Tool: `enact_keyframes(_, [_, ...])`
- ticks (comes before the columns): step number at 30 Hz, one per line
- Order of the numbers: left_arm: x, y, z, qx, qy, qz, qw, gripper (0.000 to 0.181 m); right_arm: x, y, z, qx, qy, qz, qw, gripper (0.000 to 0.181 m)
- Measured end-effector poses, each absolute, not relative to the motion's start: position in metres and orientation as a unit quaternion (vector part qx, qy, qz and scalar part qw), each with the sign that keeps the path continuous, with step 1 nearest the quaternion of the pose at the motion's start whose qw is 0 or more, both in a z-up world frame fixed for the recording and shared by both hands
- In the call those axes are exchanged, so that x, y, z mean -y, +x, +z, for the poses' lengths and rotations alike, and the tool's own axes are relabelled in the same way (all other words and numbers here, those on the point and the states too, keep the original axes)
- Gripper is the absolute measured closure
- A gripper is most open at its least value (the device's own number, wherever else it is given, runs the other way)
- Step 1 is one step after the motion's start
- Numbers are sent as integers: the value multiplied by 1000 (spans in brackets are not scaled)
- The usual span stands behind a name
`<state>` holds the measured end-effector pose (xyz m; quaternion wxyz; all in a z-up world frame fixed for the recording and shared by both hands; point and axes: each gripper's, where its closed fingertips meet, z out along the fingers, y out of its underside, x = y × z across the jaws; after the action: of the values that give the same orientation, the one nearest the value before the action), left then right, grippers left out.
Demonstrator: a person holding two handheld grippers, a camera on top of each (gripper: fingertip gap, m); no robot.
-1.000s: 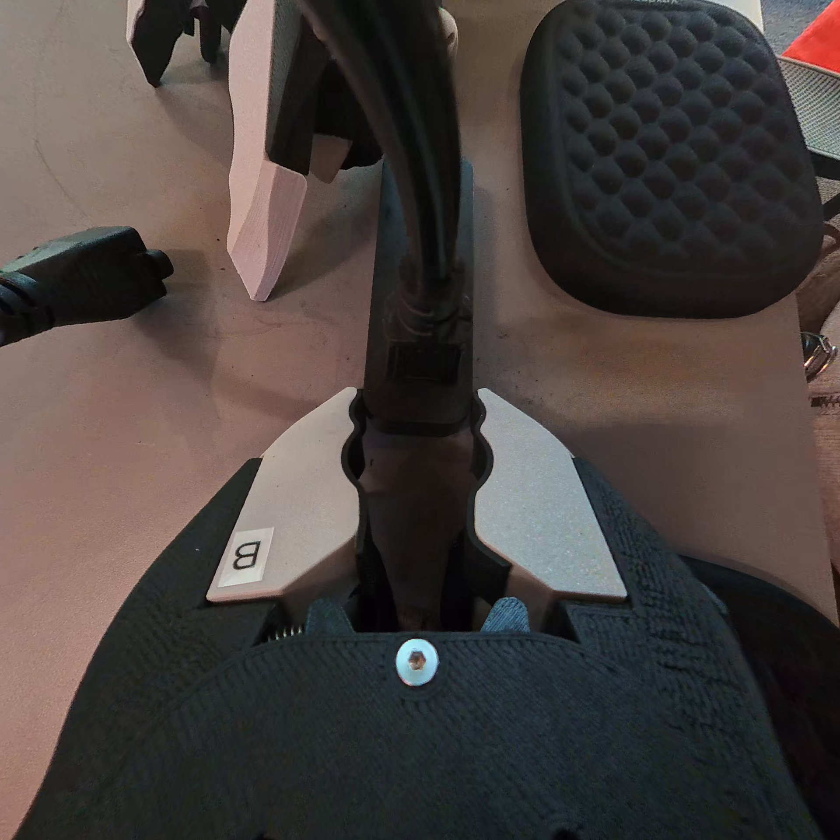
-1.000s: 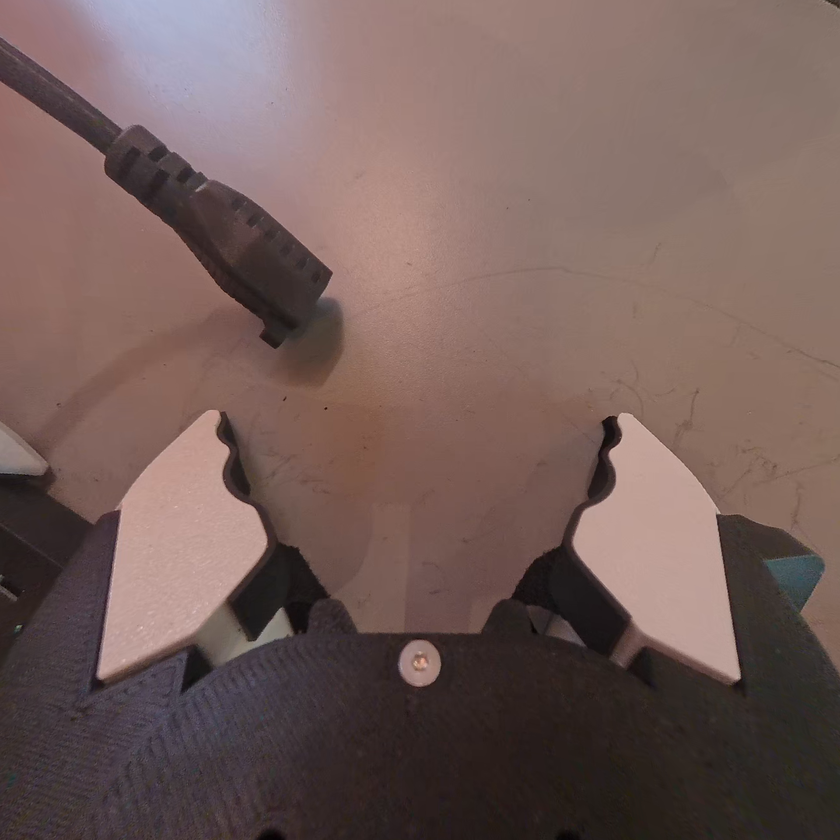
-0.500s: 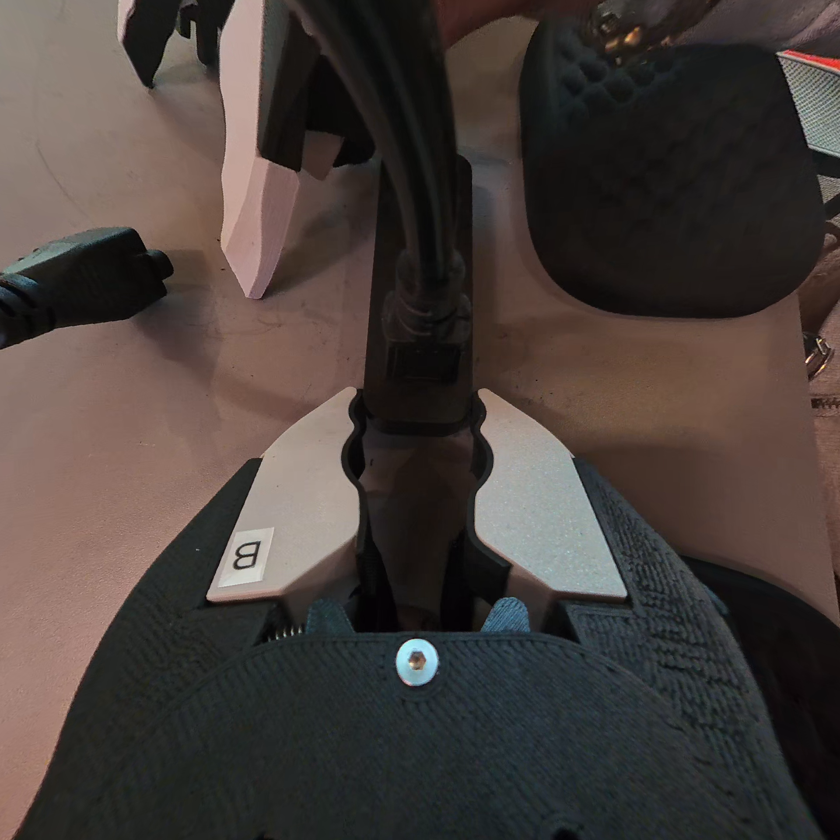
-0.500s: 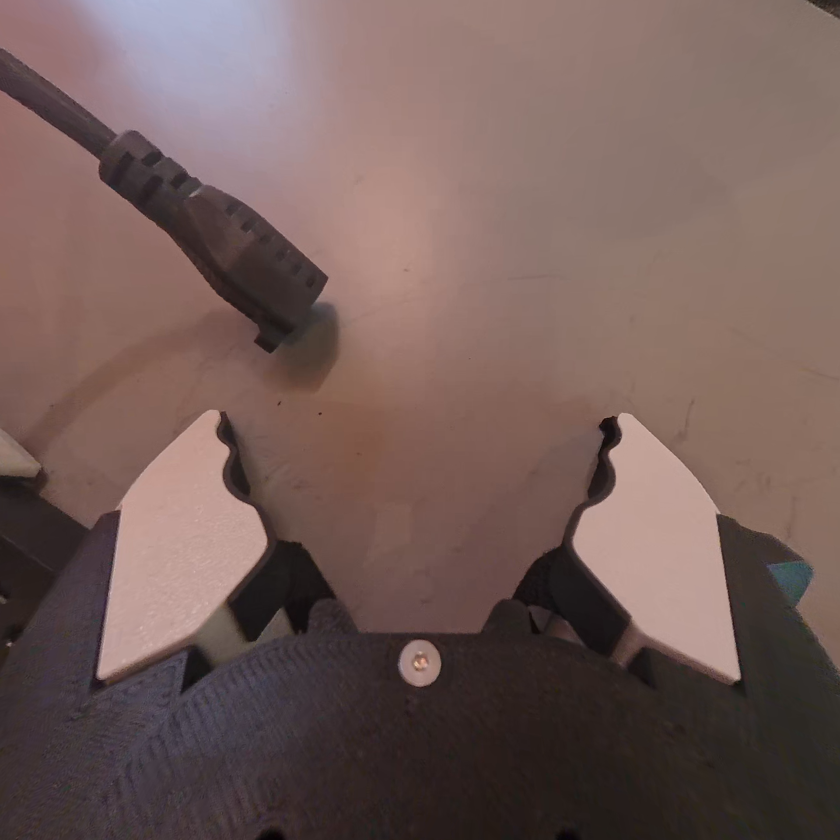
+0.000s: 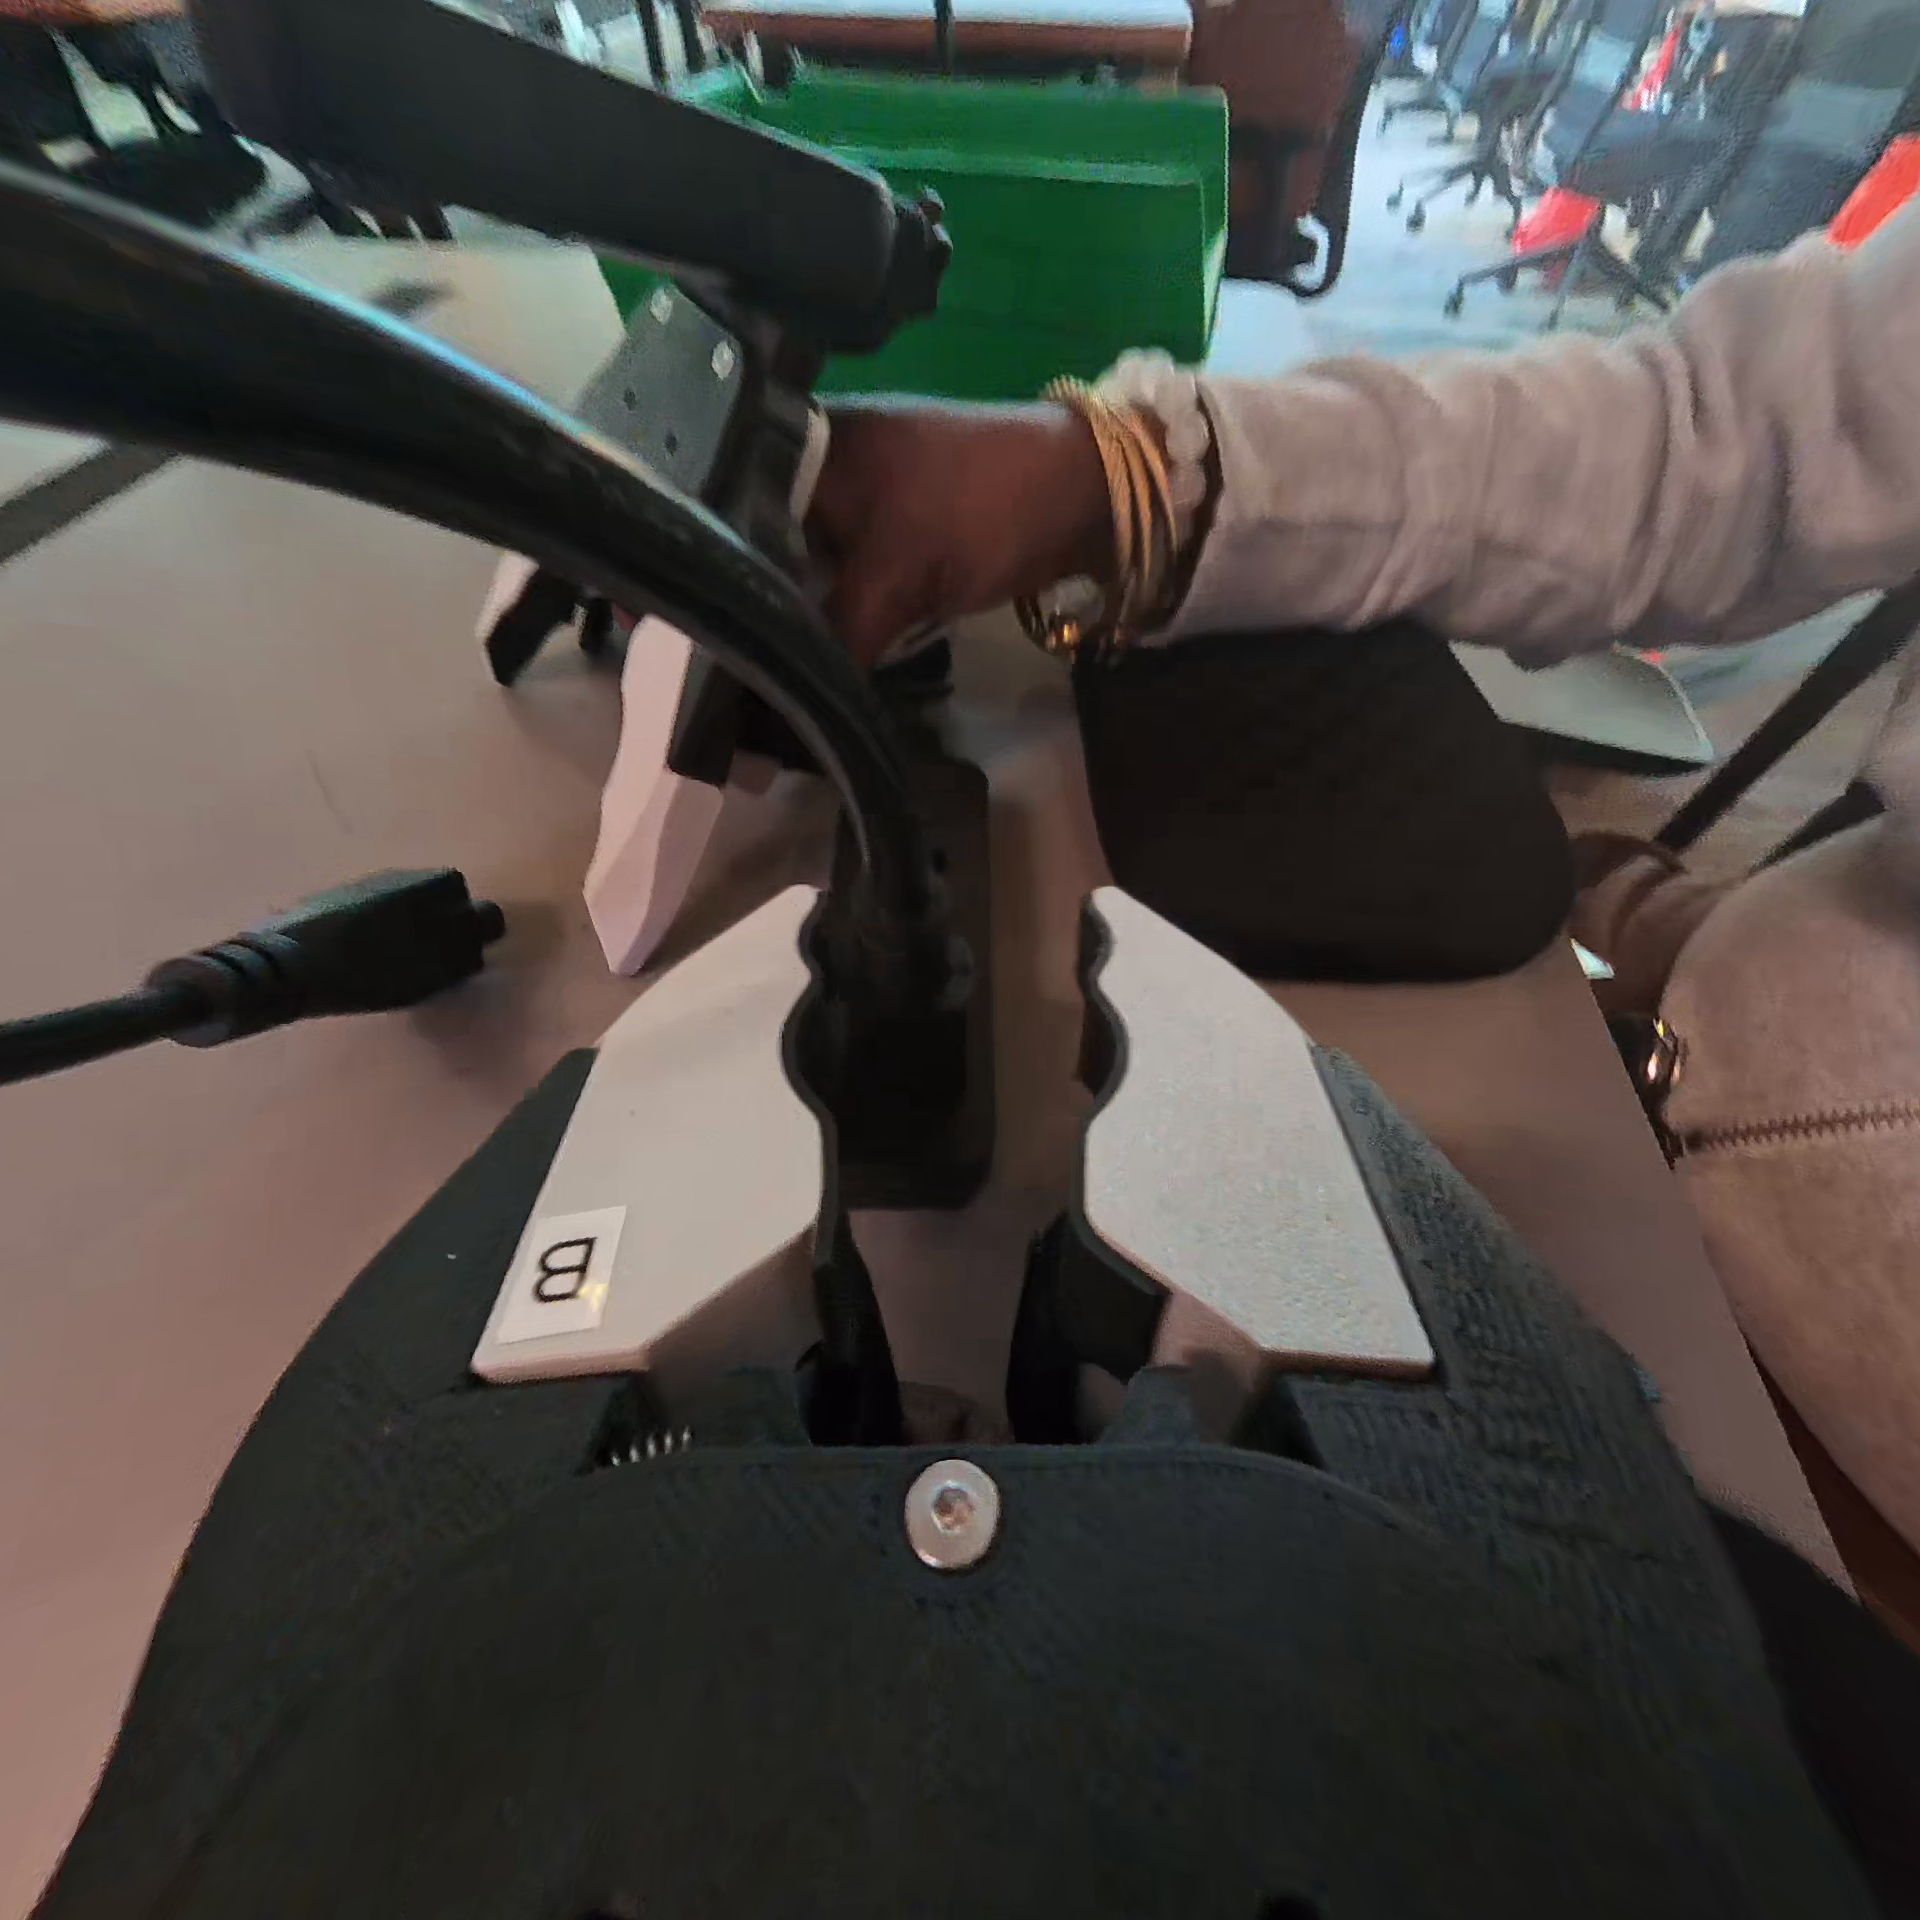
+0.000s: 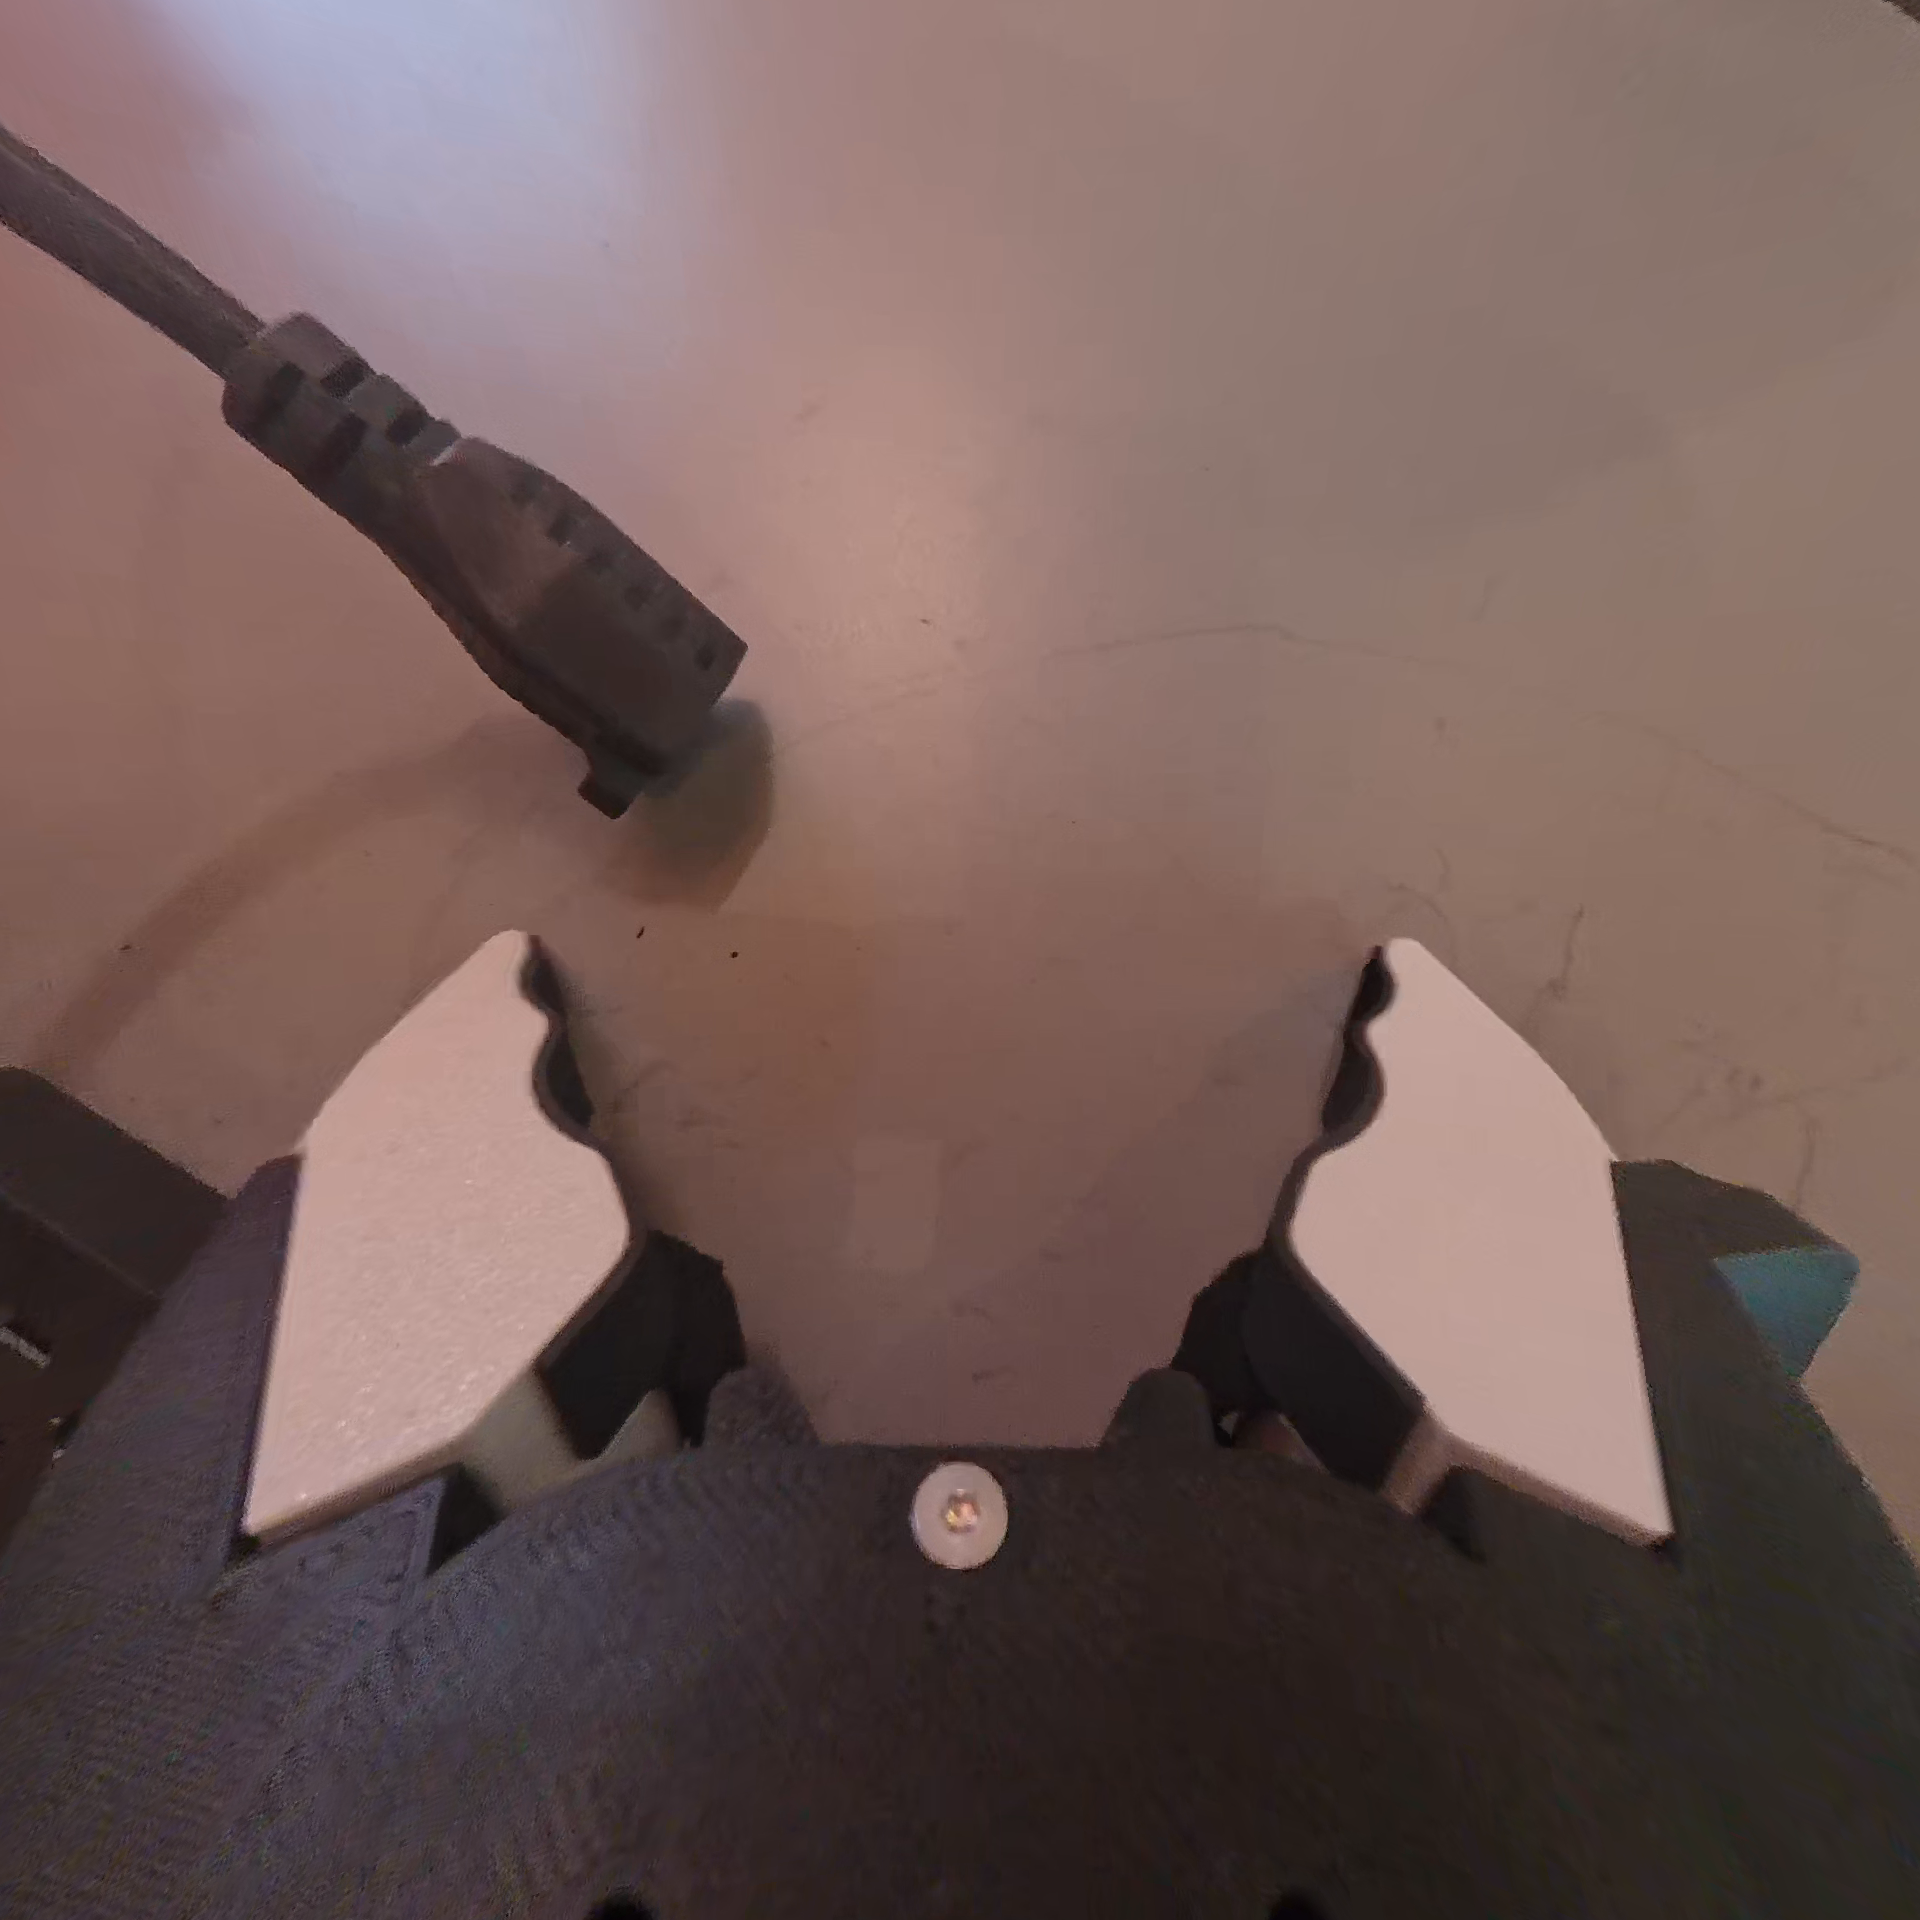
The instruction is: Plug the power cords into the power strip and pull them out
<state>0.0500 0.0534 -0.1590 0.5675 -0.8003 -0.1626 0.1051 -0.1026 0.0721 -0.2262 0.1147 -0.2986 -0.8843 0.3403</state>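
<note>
Left gripper (image 5: 945, 935) fingers parted either side of black power strip (image 5: 925, 1091) on table (image 5: 260, 727), one cord (image 5: 468, 436) plugged in. Right gripper (image 6: 951, 956) fingers wide apart, empty; loose plug (image 6: 540, 582) lies just ahead-left

Left gripper (image 5: 940, 971) finger: a white sticker (image 5: 562, 1270) bearing one printed black character.
Right wrist view: no writing is legible.
</note>
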Motion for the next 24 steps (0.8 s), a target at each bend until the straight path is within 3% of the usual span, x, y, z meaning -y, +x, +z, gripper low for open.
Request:
enact_keyframes(2, [-51, 42, -154, 178, -787, 119, 579, 162, -76, -103, -221, 881, -298, 348, 120, 66])
enact_keyframes(6, [-48, 39, -156, 192, -786, 103, 578, 164, -73, -101, -138, 797, -201, 529, 212, 88])
enact_keyframes(8, [-49, 39, -157, 194, -788, 91, 577, 164, -70, -75, -86, 722, -111, 641, 235, 88])
enact_keyframes(9, [-49, 39, -157, 191, -791, 85, 576, 164, -68, -58, -70, 698, -80, 679, 214, 86])
enact_keyframes(13, [-49, 41, -159, 179, -800, 52, 571, 163, -56, -7, -50, 655, -7, 754, 39, 44])
enact_keyframes(17, [-49, 42, -160, 159, -814, 26, 558, 163, -54, 14, -57, 657, 51, 752, -17, 37])
enact_keyframes(22, [-49, 41, -160, 164, -808, 20, 565, 163, -51, 25, -105, 767, 107, 632, -19, 86])
enact_keyframes(24, [-49, 41, -160, 169, -805, 22, 569, 163, -54, 24, -142, 832, 119, 542, -13, 90])
